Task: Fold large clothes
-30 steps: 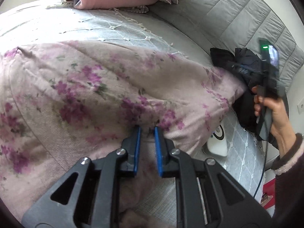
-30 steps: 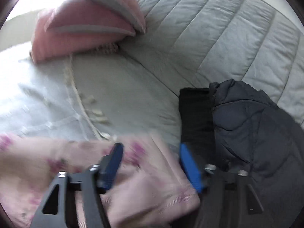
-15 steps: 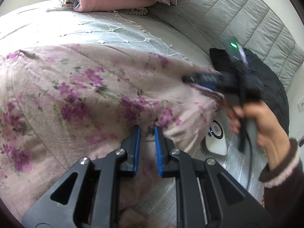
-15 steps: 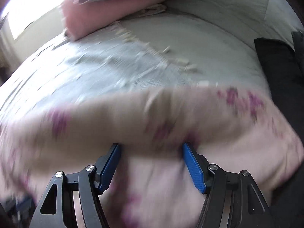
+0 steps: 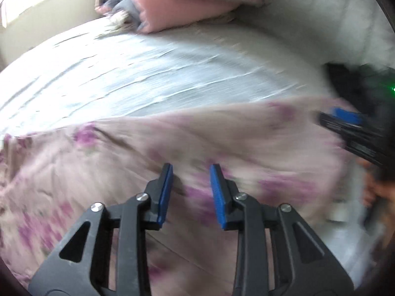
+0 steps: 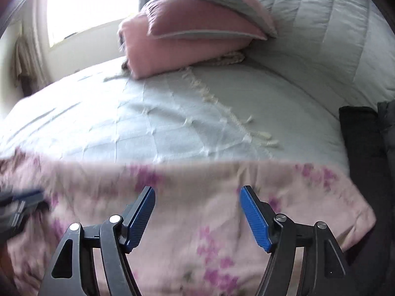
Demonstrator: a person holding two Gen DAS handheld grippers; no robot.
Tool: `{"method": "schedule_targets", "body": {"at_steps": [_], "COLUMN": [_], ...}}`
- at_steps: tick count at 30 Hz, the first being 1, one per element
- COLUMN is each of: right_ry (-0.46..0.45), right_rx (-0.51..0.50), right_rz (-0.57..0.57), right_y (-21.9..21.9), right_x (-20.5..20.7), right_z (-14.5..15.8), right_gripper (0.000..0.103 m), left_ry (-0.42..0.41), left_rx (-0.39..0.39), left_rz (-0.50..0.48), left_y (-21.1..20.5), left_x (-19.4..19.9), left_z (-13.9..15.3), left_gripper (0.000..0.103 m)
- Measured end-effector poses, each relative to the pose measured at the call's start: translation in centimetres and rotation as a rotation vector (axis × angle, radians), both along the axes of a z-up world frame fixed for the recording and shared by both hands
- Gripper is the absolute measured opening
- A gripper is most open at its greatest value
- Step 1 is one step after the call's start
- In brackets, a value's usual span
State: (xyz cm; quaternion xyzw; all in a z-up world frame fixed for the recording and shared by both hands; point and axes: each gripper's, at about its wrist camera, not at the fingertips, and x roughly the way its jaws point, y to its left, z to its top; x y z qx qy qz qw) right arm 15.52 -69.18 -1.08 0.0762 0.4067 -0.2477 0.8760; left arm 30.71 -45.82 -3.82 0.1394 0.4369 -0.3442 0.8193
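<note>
A large pink garment with purple flowers (image 5: pixel 222 148) lies spread across the near part of the bed, and also fills the lower half of the right wrist view (image 6: pixel 197 197). My left gripper (image 5: pixel 190 190) is open just above the garment, with nothing between its blue pads. My right gripper (image 6: pixel 197 212) is wide open over the garment near its right end. The right gripper also shows in the left wrist view (image 5: pixel 355 133), blurred, at the garment's right end. The left gripper's tip shows blurred at the left edge of the right wrist view (image 6: pixel 17 204).
The bed has a pale grey-blue fringed cover (image 6: pixel 148 118). Pink and grey pillows (image 6: pixel 192 34) are stacked at the far end against a grey quilted headboard (image 6: pixel 321 37). Dark folded clothes (image 6: pixel 365 143) lie at the right, next to the garment.
My left gripper has opened and let go of the garment. The right gripper moved from the dark clothes to above the garment's right end. Both views tilted up toward the pillows.
</note>
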Motion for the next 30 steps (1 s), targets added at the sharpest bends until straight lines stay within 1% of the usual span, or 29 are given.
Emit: {"method": "schedule_targets", "body": {"at_steps": [1, 2, 3, 4, 5, 6, 8, 9, 10, 11, 12, 14, 16, 17, 19, 21, 22, 23, 24, 26, 27, 28, 30], "right_ry": [0.039, 0.069, 0.083, 0.078, 0.07, 0.089, 0.15, 0.194, 0.191, 0.17, 0.103, 0.047, -0.009, -0.025, -0.08, -0.104, -0.114, -0.118, -0.124, -0.109, -0.093, -0.057, 0.041], "right_rx": [-0.011, -0.01, -0.02, -0.039, -0.041, -0.063, -0.151, -0.211, -0.232, -0.229, -0.19, -0.141, -0.087, -0.063, 0.038, 0.098, 0.141, 0.164, 0.205, 0.25, 0.258, 0.263, 0.273], "right_rz": [-0.054, -0.113, -0.157, -0.193, -0.23, -0.286, -0.36, -0.4, -0.418, -0.42, -0.396, -0.34, -0.224, -0.184, -0.039, 0.055, 0.131, 0.176, 0.247, 0.311, 0.317, 0.314, 0.277], "right_y": [-1.4, -3.3, -4.6, -6.6, -8.0, -9.2, -10.1, -10.1, -9.9, -9.6, -8.5, -6.8, -2.8, -1.8, 3.2, 7.2, 10.1, 12.1, 14.7, 17.7, 18.3, 18.8, 18.2], "right_x": [-0.6, -1.5, -2.5, -3.6, -4.5, -4.8, -4.8, -4.6, -4.7, -4.9, -5.4, -5.5, -5.0, -3.8, -2.3, -0.8, 0.4, 1.0, 2.1, 3.6, 3.7, 3.8, 3.7], "right_z": [-1.2, -2.3, -2.9, -3.6, -3.7, -3.5, -2.8, -2.2, -1.5, -1.0, 0.2, 1.3, 2.5, 2.5, 3.1, 3.1, 2.9, 2.8, 2.3, 0.7, 0.1, -0.9, -3.6], "right_gripper": [0.072, 0.072, 0.072, 0.075, 0.084, 0.084, 0.084, 0.084, 0.084, 0.084, 0.085, 0.085, 0.085, 0.085, 0.085, 0.085, 0.085, 0.085, 0.085, 0.085, 0.085, 0.085, 0.085], "left_ry": [-0.011, -0.016, -0.02, -0.026, -0.027, -0.023, -0.009, -0.001, 0.004, 0.004, 0.004, -0.001, -0.007, -0.015, -0.028, -0.039, -0.039, -0.037, -0.029, -0.007, 0.002, 0.01, 0.037], "left_rx": [0.021, 0.011, -0.009, -0.018, -0.014, -0.012, -0.011, -0.012, -0.011, -0.017, -0.033, -0.069, -0.085, -0.1, -0.119, -0.142, -0.146, -0.145, -0.138, -0.125, -0.114, -0.099, -0.066], "left_rz": [0.006, 0.0, -0.003, 0.001, 0.008, 0.012, 0.036, 0.046, 0.057, 0.06, 0.055, 0.052, 0.056, 0.06, 0.067, 0.103, 0.119, 0.141, 0.163, 0.2, 0.223, 0.245, 0.288], "left_y": [-0.1, 0.1, 0.3, 0.4, 0.4, 0.5, 0.5, 0.6, 0.8, 1.3, 1.9, 3.8, 5.4, 6.8, 9.7, 12.7, 14.0, 15.7, 17.5, 20.4, 22.0, 23.7, 27.1], "left_x": [0.5, 1.1, 1.4, 1.9, 2.3, 2.7, 3.1, 3.1, 2.9, 2.5, 2.1, 0.8, -0.1, -0.9, -2.4, -3.4, -3.7, -4.1, -4.4, -4.7, -4.9, -5.2, -6.0], "left_z": [-0.7, -1.3, -1.4, -1.3, -1.3, -1.1, -0.6, -0.1, 0.4, 0.8, 1.4, 2.6, 3.5, 4.0, 4.8, 5.0, 4.9, 4.7, 4.3, 3.1, 2.5, 1.8, 0.4], "left_gripper": [0.033, 0.033, 0.033, 0.033, 0.033, 0.033, 0.034, 0.035, 0.042, 0.052, 0.056, 0.069, 0.078, 0.079, 0.08, 0.083, 0.084, 0.084, 0.084, 0.084, 0.084, 0.084, 0.084]}}
